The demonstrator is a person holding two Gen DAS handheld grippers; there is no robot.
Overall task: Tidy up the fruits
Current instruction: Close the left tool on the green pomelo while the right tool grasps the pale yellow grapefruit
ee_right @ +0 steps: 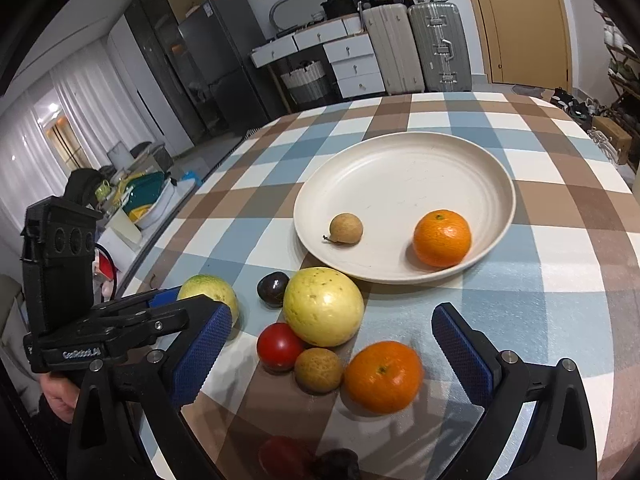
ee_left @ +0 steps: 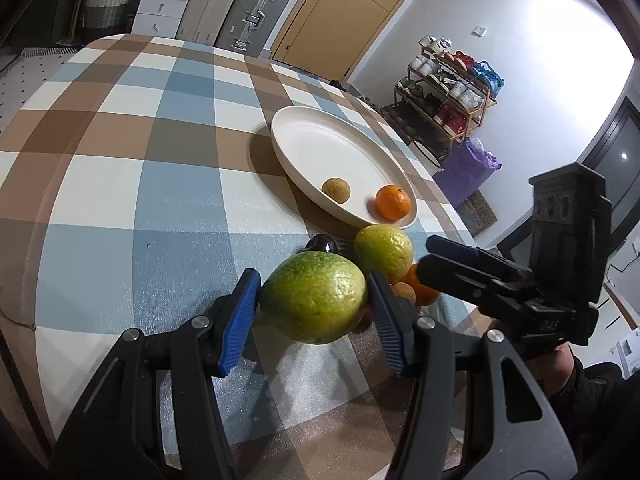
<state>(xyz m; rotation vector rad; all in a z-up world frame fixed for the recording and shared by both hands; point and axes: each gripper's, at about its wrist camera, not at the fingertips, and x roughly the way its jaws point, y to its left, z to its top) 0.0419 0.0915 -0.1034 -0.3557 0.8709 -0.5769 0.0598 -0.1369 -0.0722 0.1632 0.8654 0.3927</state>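
The room is bright. A strong glare washes out the far right wall. Both pictures bend at the edges, with dark corners.

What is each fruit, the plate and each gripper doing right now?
Left gripper: jaws shut on green guava.
Green guava: gripped.
Right gripper: jaws open, holding nothing.
Plate: on table, holds two fruits.
Orange in plate: resting.
Small brown fruit in plate: resting.
Yellow guava: on table.
Orange on table: loose.
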